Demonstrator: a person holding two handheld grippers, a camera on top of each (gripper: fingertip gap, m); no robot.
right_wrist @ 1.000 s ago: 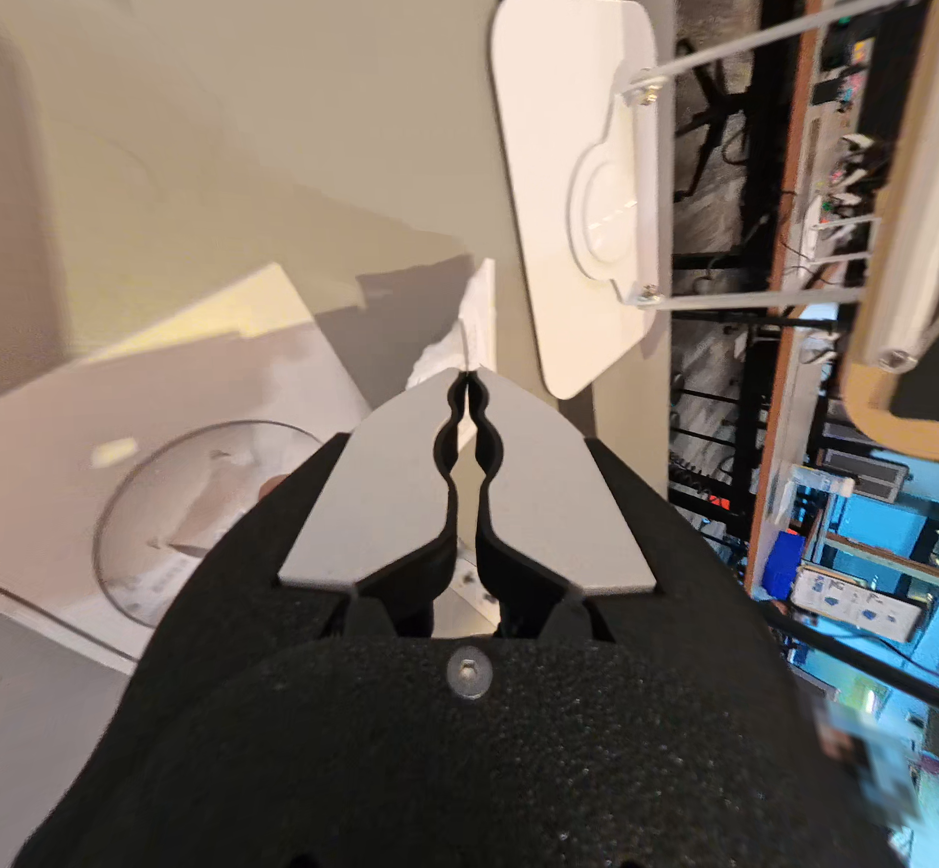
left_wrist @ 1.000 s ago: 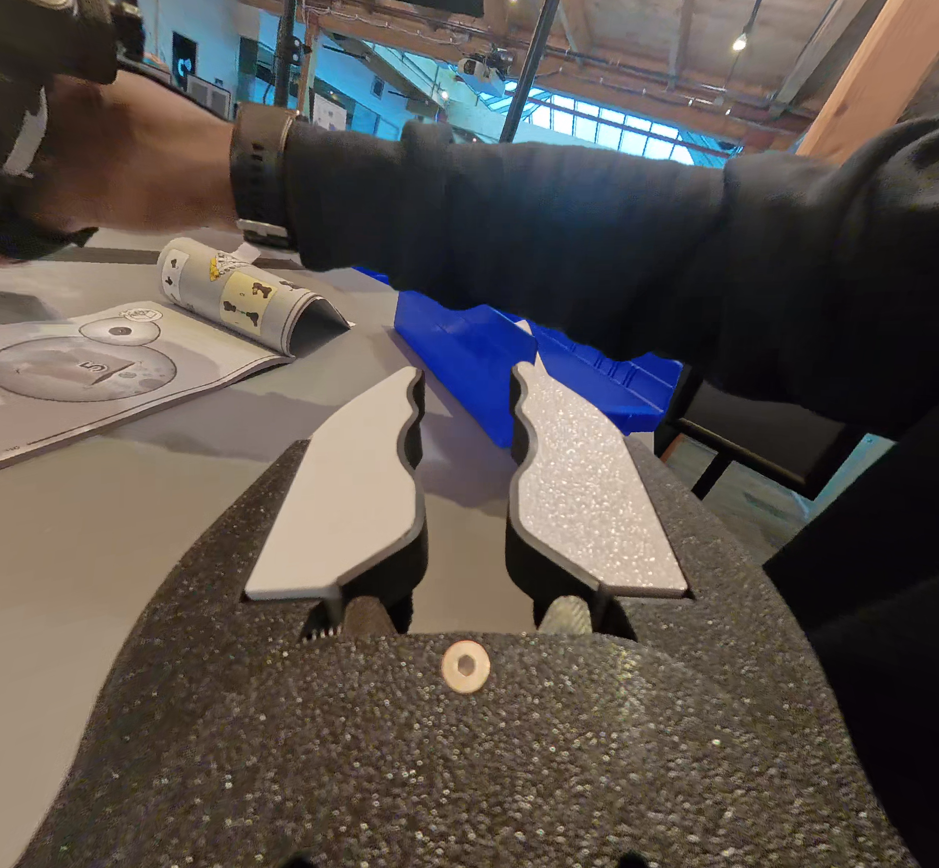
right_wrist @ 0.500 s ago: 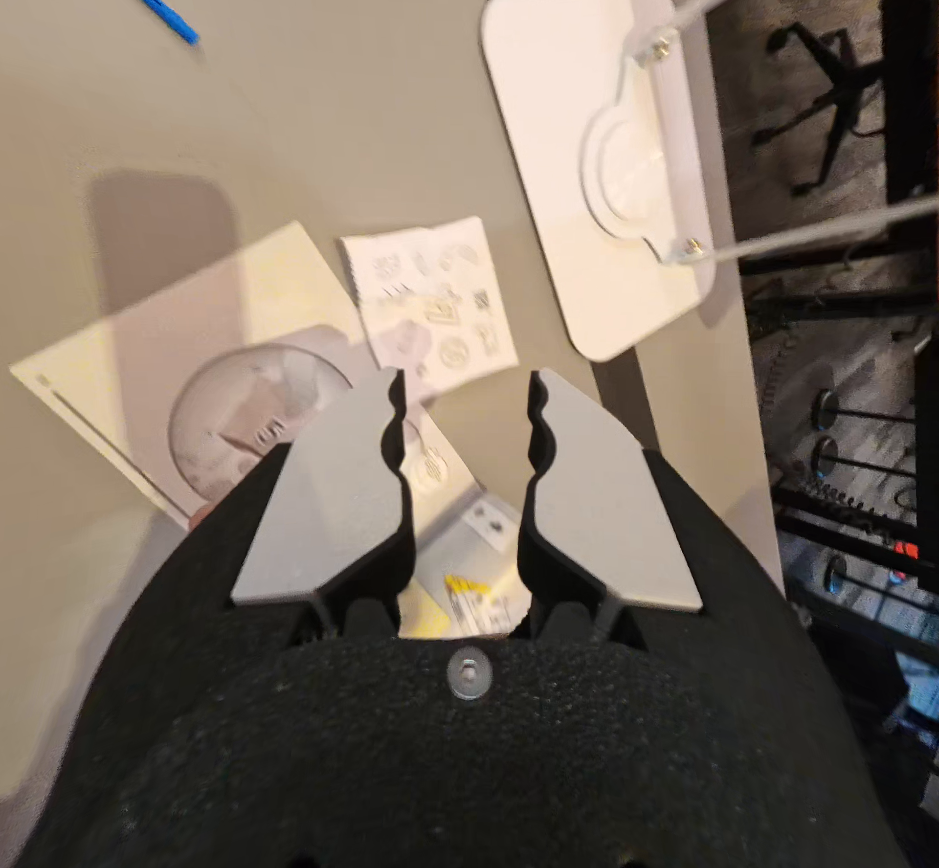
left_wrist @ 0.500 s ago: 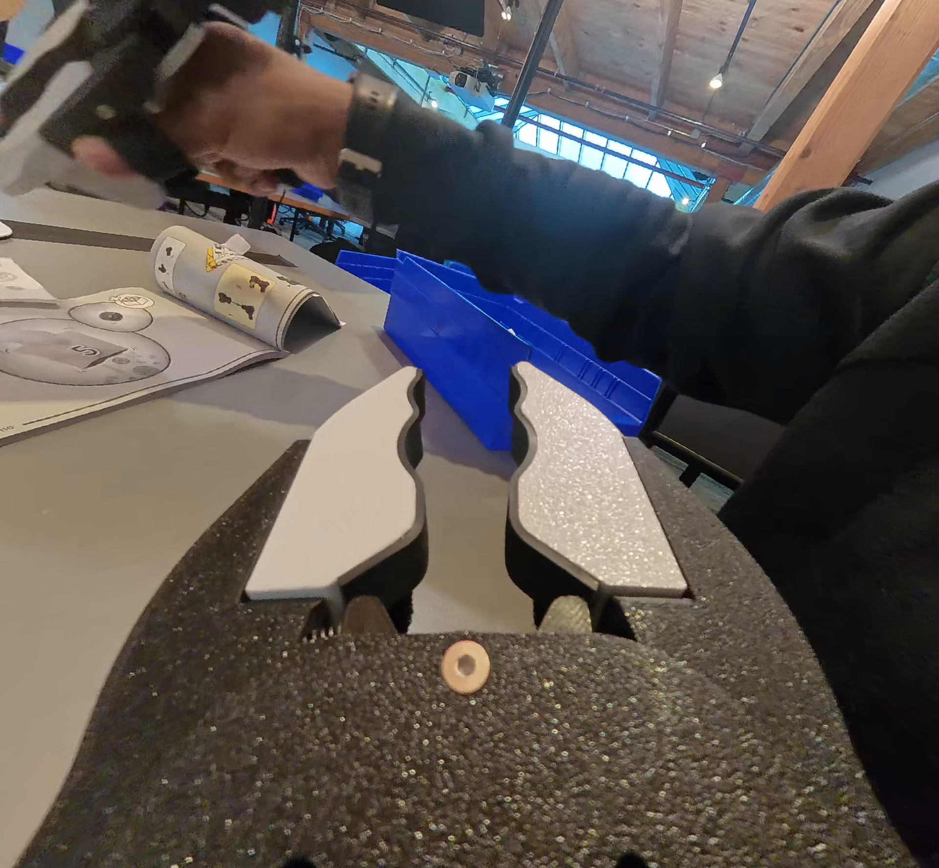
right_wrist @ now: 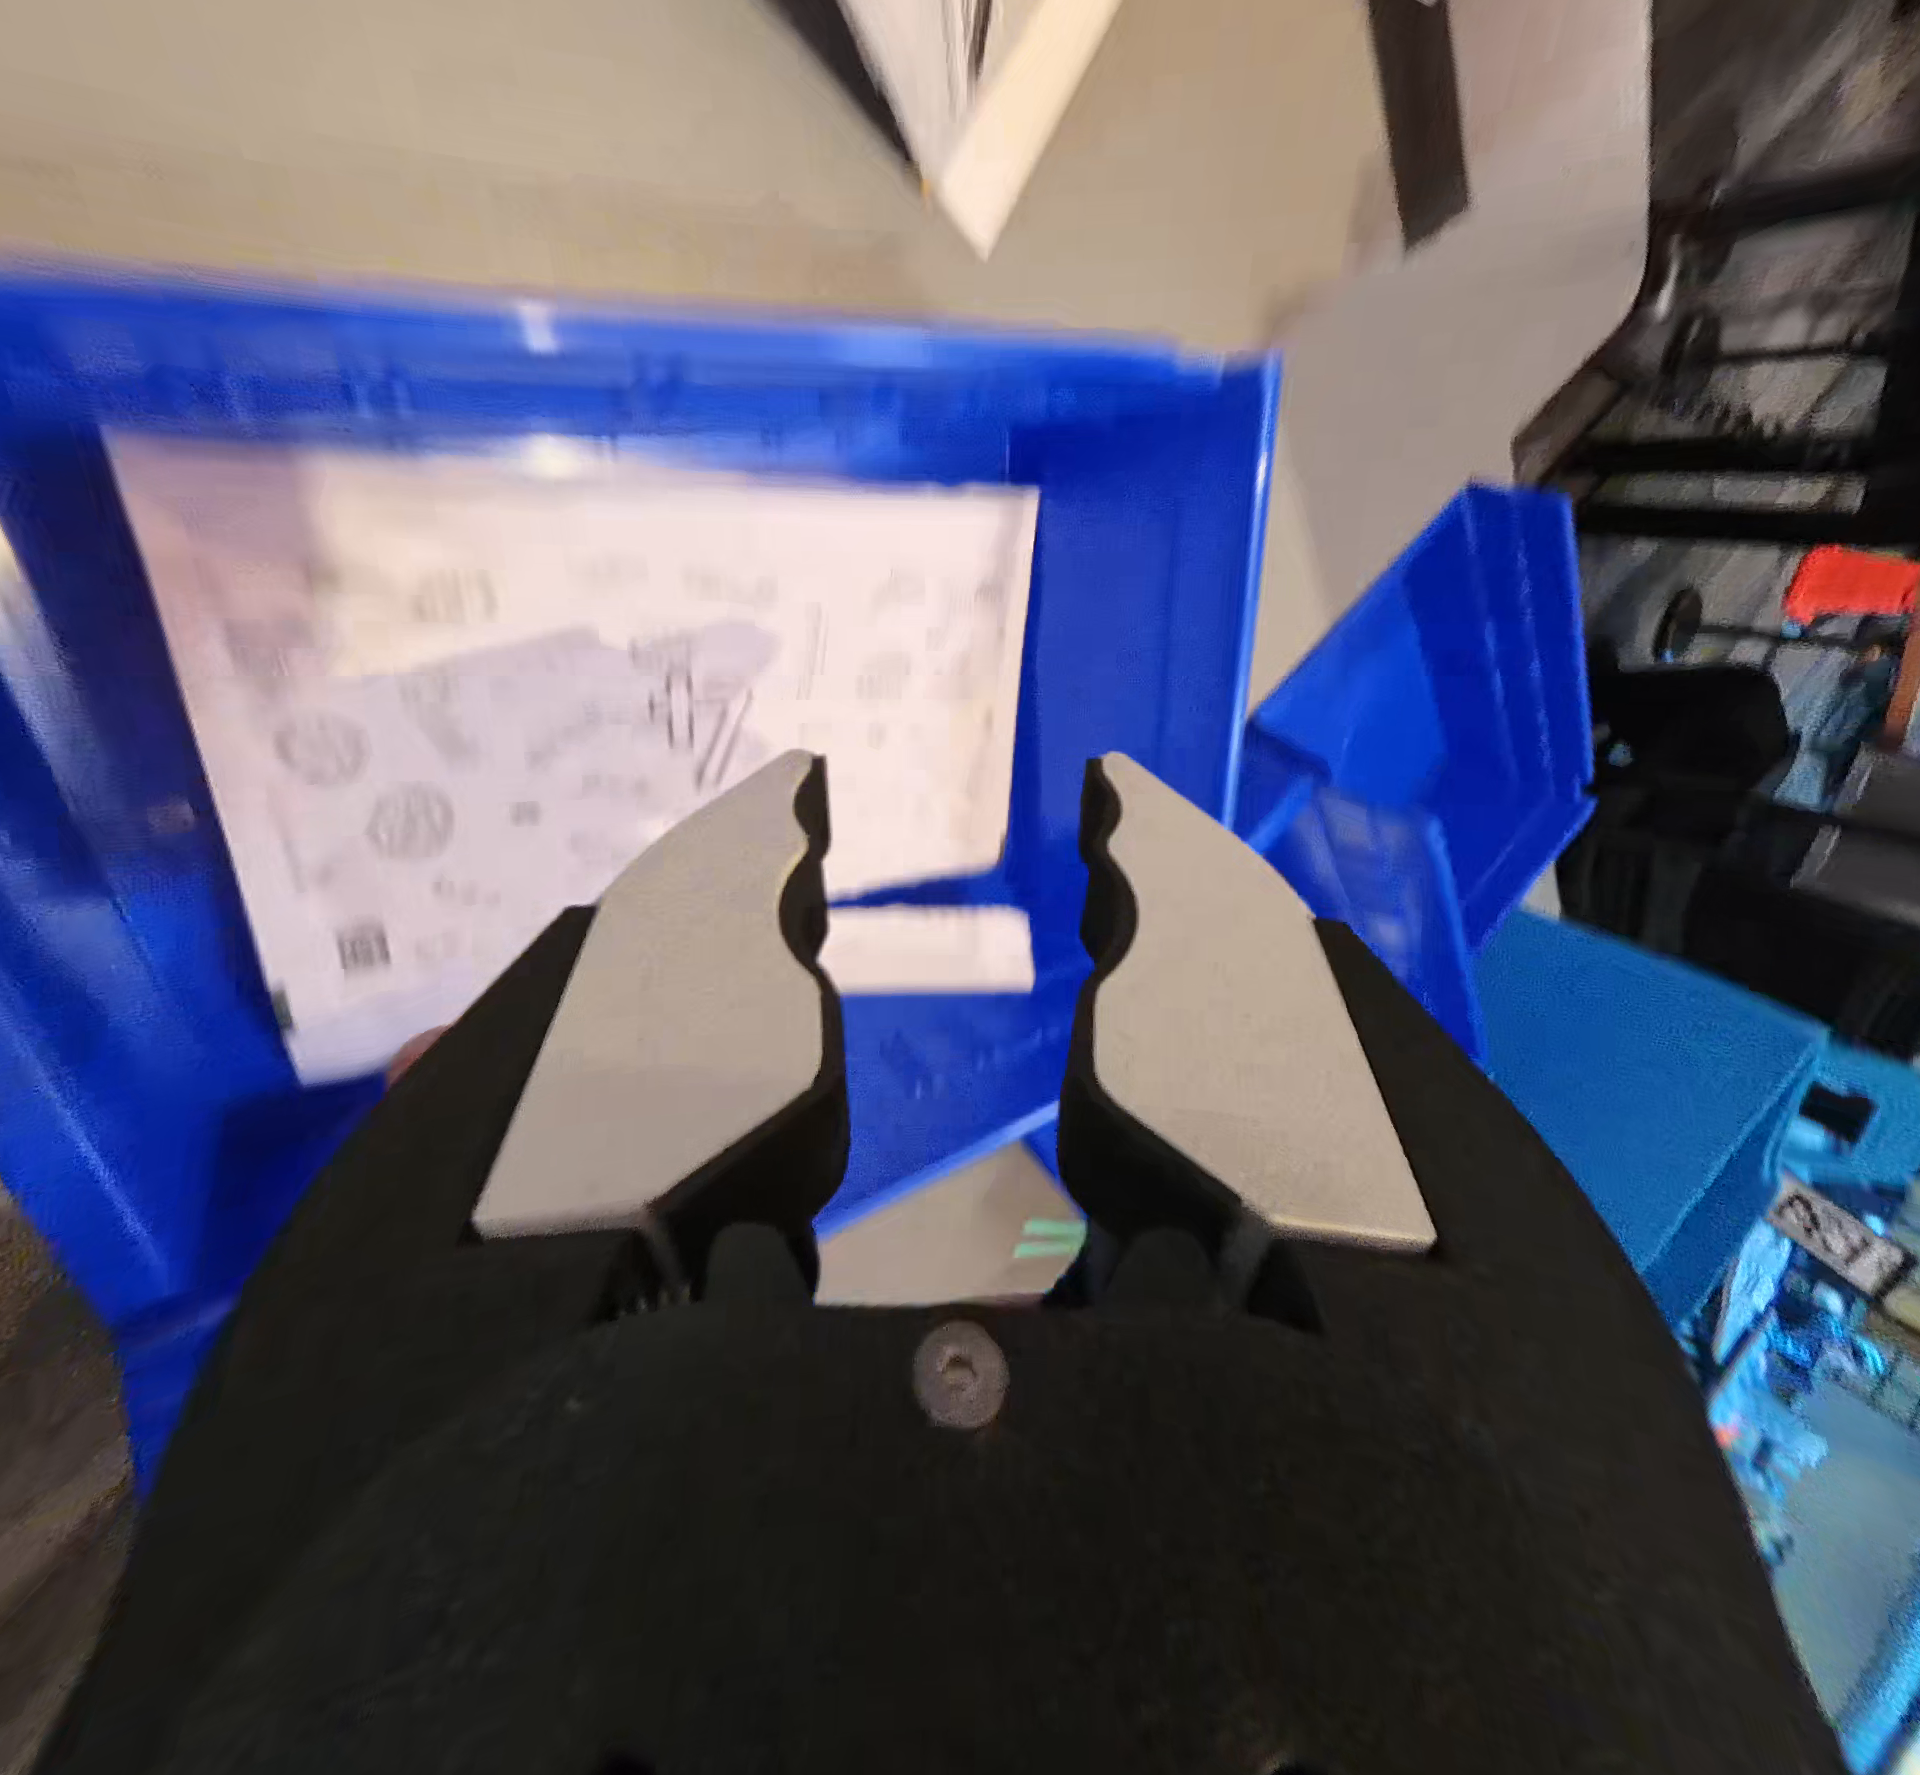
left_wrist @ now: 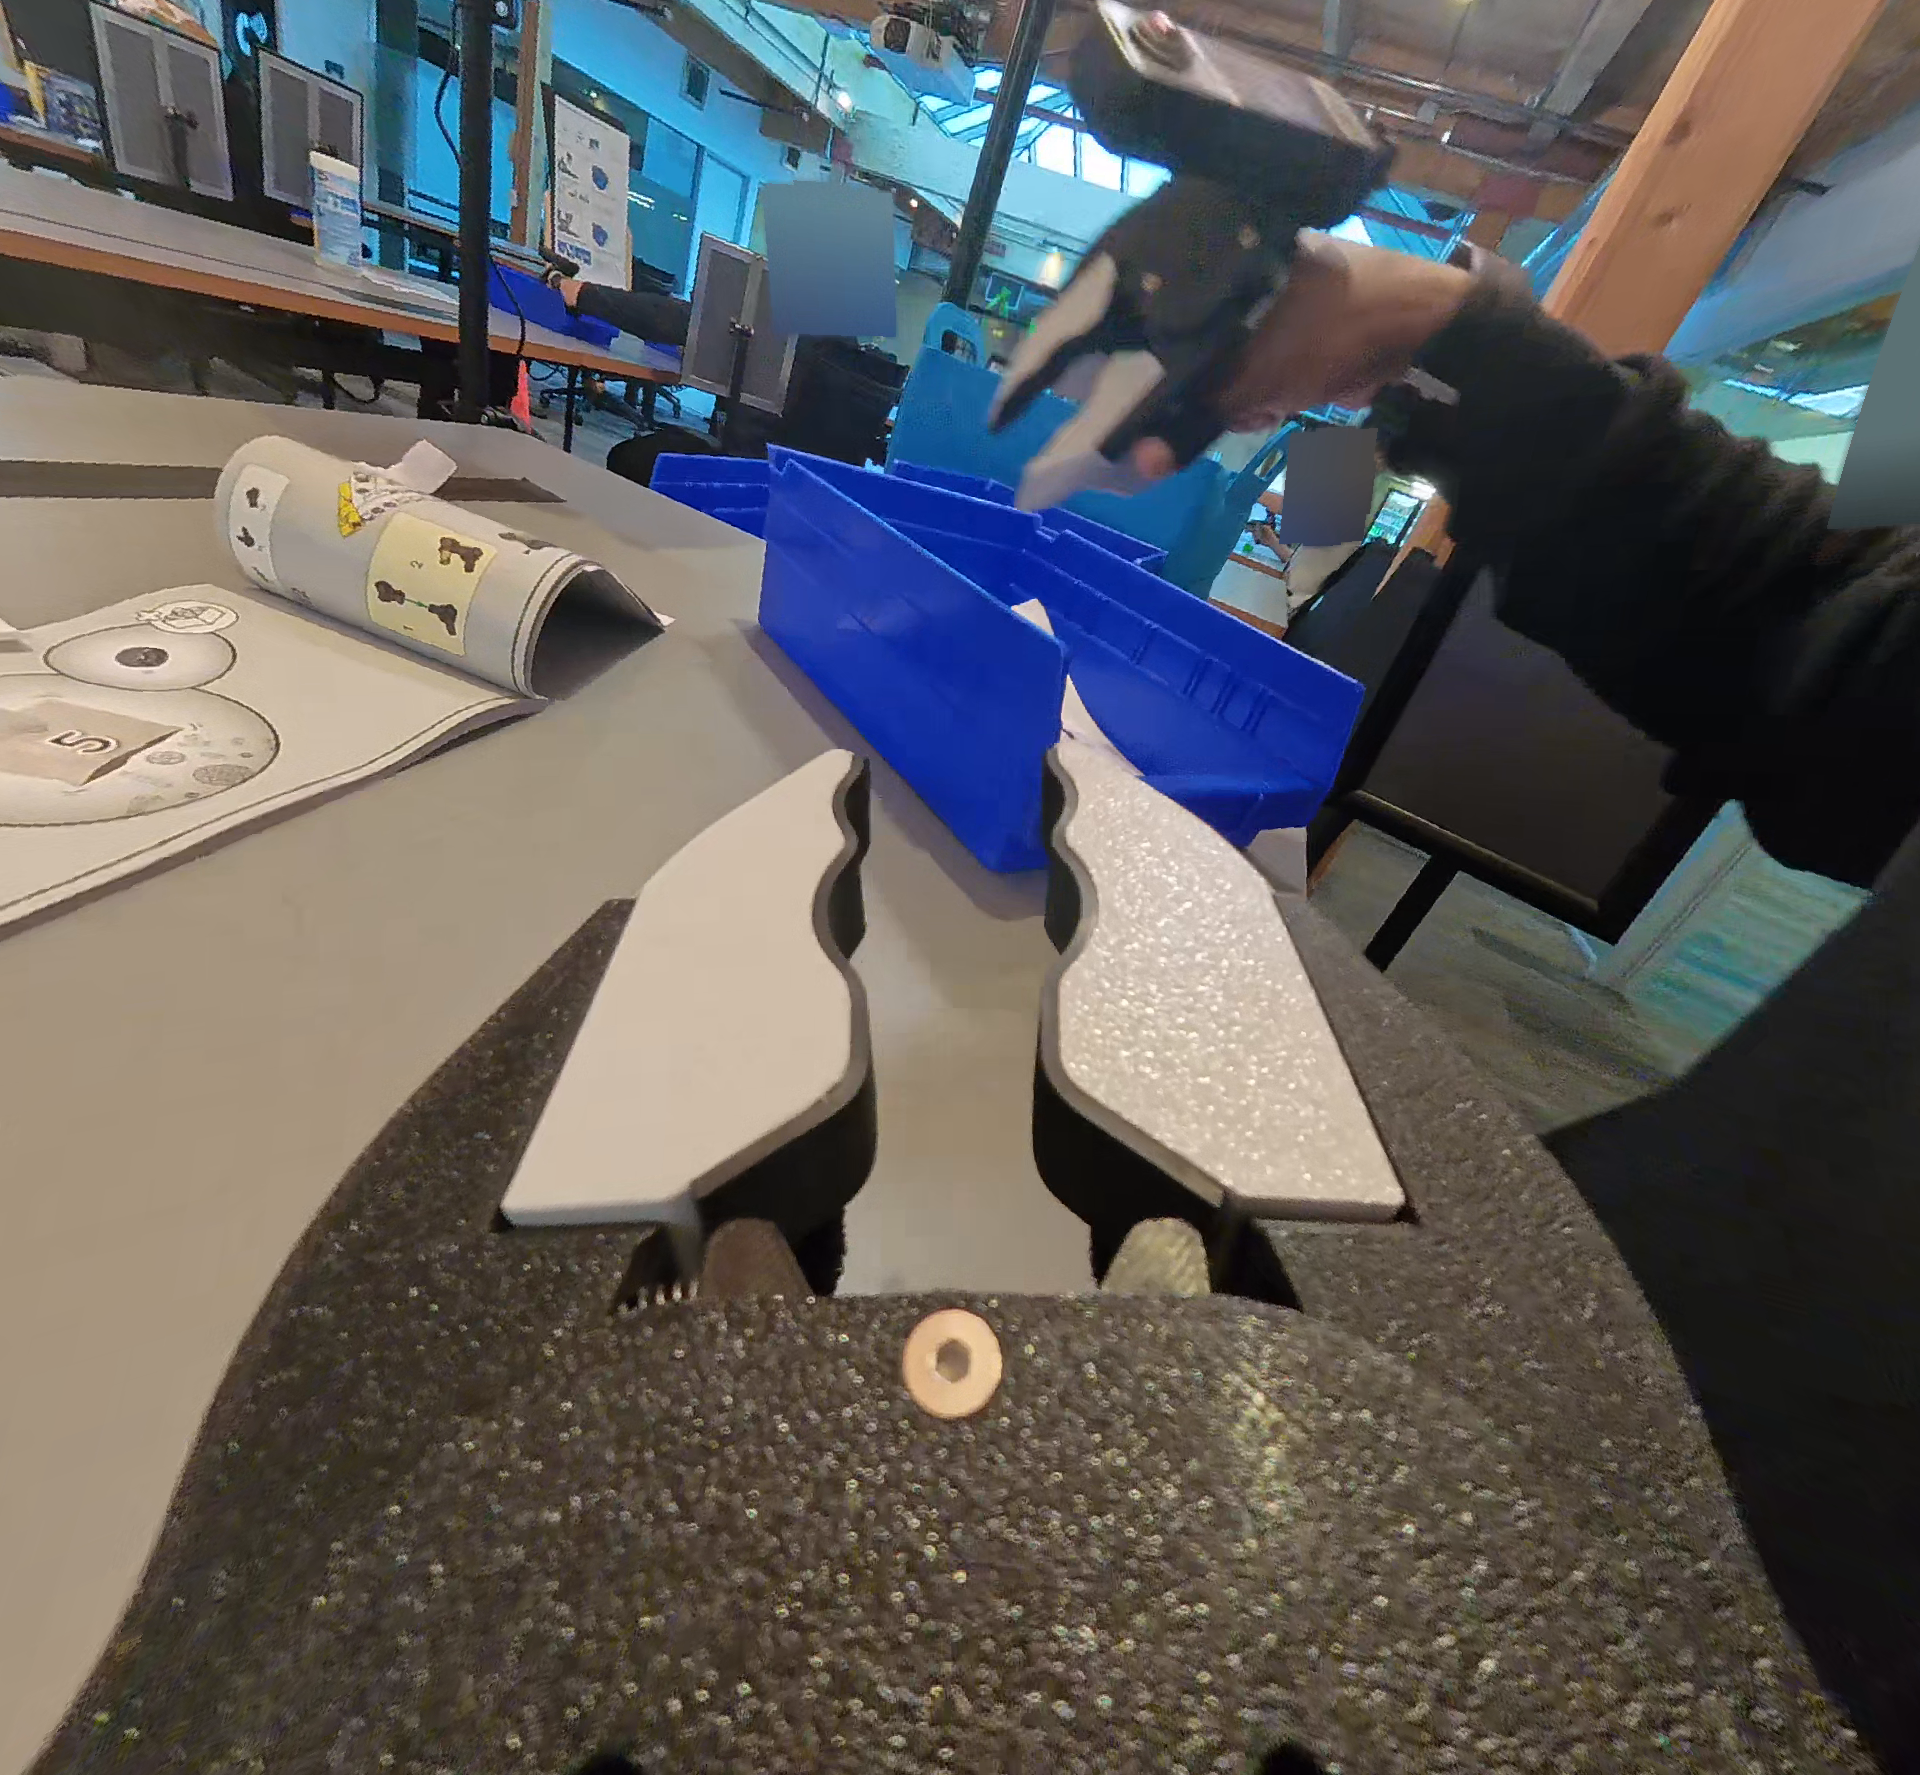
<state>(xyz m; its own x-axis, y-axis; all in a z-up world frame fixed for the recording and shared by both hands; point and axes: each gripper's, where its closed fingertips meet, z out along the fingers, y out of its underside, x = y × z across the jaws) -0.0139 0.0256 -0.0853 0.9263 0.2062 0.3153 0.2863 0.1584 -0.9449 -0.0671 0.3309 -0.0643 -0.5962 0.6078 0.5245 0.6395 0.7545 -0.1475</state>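
Observation:
My left gripper [left_wrist: 951, 769] is open with nothing between its fingers. It sits low over the grey table [left_wrist: 260, 998] and points at the near end of a blue bin [left_wrist: 904, 645]. My right gripper [right_wrist: 954, 775] is open and holds nothing. It hovers above the blue bin [right_wrist: 1132, 603], over a white printed sheet [right_wrist: 582, 665] that lies inside it. The right wrist view is blurred by motion. The right gripper also shows in the left wrist view [left_wrist: 1039, 447], held by a hand in a dark sleeve above the bin.
An open instruction booklet [left_wrist: 312, 645] with a curled page lies on the table to the left. A second blue bin [right_wrist: 1455, 717] lies tipped beside the first, near the table edge. A blue box [right_wrist: 1621, 1102] is at the right. Floor and furniture lie beyond. One gripper's finger ends stand about 30 centimetres off the other's.
My right gripper was shut on a small white sheet, opened and left it by the booklet, then swung right to above the blue bin. My left gripper stayed put and open.

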